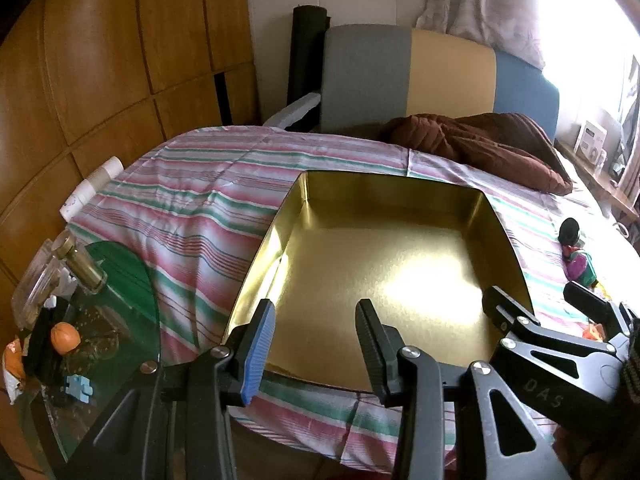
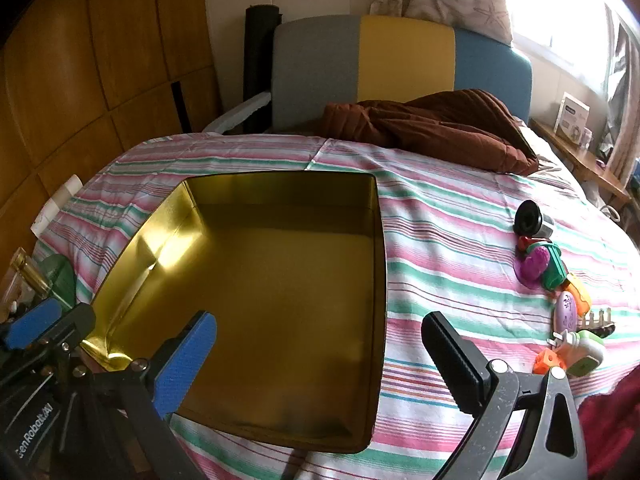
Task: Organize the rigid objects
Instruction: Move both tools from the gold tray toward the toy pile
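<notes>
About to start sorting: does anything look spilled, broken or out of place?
Nothing looks spilled or broken. The gold tin sits flat and empty on the striped cloth. The small toys lie in a loose cluster to its right, still outside it. Both grippers, left and right, are open and hold nothing.

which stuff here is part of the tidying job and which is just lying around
For the job:
gold tin, open and empty
small toys in a cluster on the striped cloth
left claw and right claw, both open

Just lying about:
brown cushion
chair
glass side table
</notes>
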The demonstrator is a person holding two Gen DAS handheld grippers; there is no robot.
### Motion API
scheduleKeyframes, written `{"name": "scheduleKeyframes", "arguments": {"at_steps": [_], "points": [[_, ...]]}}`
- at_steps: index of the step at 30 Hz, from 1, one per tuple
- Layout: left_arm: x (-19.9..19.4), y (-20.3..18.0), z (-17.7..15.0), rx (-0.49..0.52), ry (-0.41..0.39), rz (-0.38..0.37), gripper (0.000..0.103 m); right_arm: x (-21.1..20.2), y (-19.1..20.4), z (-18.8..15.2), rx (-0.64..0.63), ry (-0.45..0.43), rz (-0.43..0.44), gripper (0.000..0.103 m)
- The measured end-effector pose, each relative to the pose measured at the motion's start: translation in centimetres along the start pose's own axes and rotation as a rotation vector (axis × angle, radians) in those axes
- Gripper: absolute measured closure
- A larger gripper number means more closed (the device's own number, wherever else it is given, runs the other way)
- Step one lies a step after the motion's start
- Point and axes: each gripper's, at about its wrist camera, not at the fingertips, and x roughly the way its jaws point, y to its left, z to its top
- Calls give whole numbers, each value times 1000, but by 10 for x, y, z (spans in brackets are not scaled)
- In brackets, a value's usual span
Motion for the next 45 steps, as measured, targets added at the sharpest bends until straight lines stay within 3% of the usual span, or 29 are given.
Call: {"name": "scheduleKeyframes", "arguments": {"at_steps": [15, 20, 26, 32, 38, 42, 45], "points": [[4, -1, -4, -4, 36, -15, 61, -7, -11, 0, 17, -16, 3, 0], [12, -2, -9, -32, 92, -93, 61, -17, -24, 0, 16, -44, -7, 0], [12, -10, -17, -46, 110, -268, 61, -23, -54, -5, 52, -48, -38, 0], [1, -44, -25, 78, 79, -295, 61, -24, -95, -22, 117, -39, -45, 0], [-14, -69, -30, 170, 74, -436, 61, -28, -139, -31, 136, -15, -57, 0], [-16, -87, -31, 207, 98, -538, 58, -40, -179, -30, 118, -38, -136, 0], [-19, -103, -33, 243, 118, -583, 50, -43, -213, -28, 135, -40, -178, 0]]}}
